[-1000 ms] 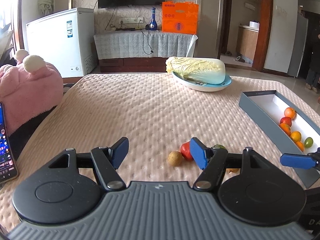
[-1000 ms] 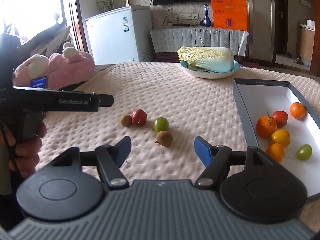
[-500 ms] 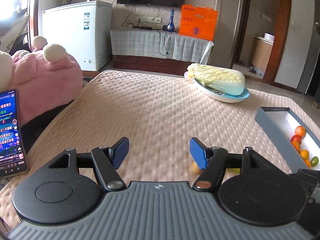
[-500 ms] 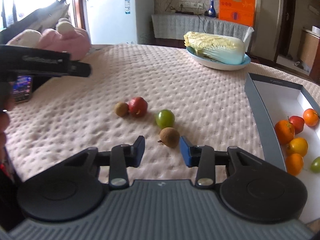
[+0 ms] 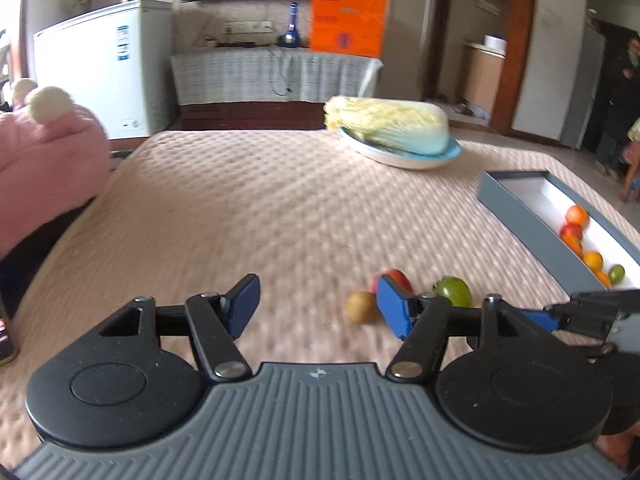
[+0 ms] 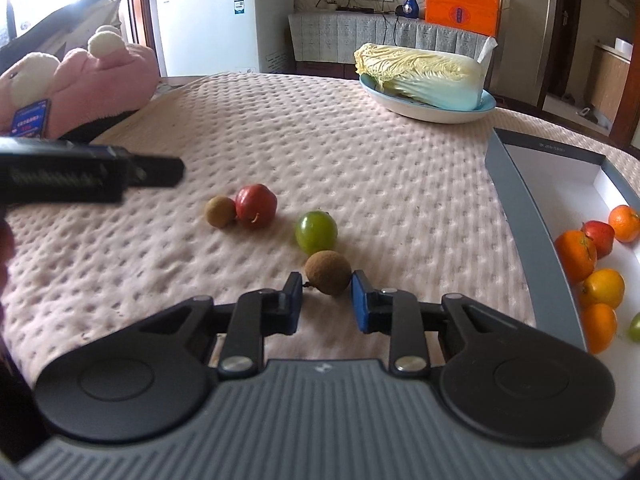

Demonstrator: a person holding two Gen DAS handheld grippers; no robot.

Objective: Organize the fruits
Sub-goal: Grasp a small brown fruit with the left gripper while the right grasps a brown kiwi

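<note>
I'm over the quilt [image 6: 400, 168], the padded pink cover that fills both views, and I'll place everything from the grey box [image 6: 532, 232] at its right edge. Far behind the box a cabbage [image 6: 424, 72] lies on a plate [image 6: 424, 110]; across the quilt from the box, at the left edge, sits a pink plush [image 6: 100, 80], with a white freezer and a draped sideboard beyond in the room. The box already holds oranges and a red fruit near its left wall. Left of the box, four fruits are loose on the quilt: a red one [image 6: 256, 205] touching a small brown one [image 6: 220, 211], a green one [image 6: 316, 231] closer to the box, and the brown longan [image 6: 328, 272] nearest me. My right gripper [image 6: 326, 300] has its pads partly spread, straddling the longan's near half, not yet touching as far as I can tell; it's roundish, stem pointing left at the left pad. My left gripper [image 5: 318, 304] hangs wide open, holding nothing, farther from the box, blurred. So the right one is nearer: I'd say squeeze, lift, carry right into the box.
</note>
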